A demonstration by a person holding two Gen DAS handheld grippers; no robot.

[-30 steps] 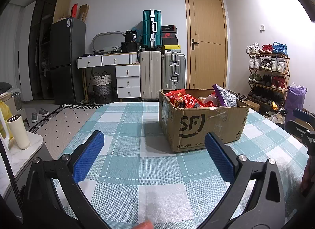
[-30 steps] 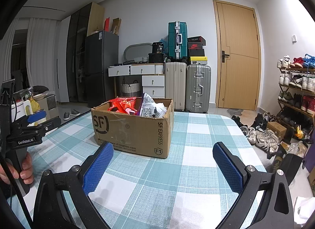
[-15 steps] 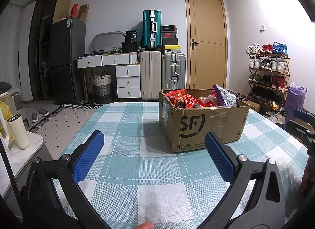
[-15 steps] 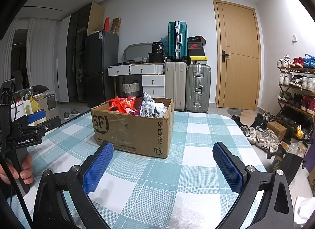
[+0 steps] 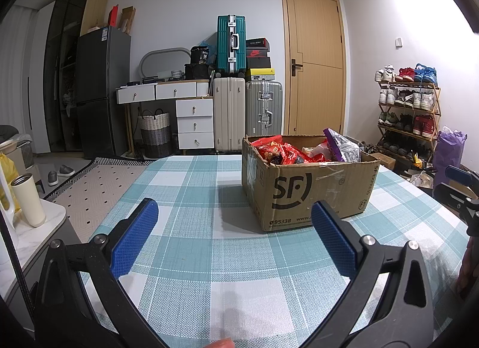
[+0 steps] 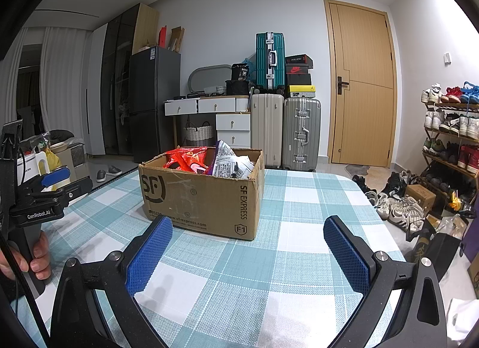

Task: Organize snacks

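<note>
Snacks (image 5: 287, 152) fill one cardboard box (image 5: 311, 192); two grippers, fingers spread, hold nothing.

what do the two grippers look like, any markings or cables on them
Both the left gripper and the right gripper have black angular frames with silver bolts and textured blue pads on the fingers. From the right wrist view, the left one's black body reads GenRobot.AI in white, above a dark handle, with a thin black cable alongside.
</note>
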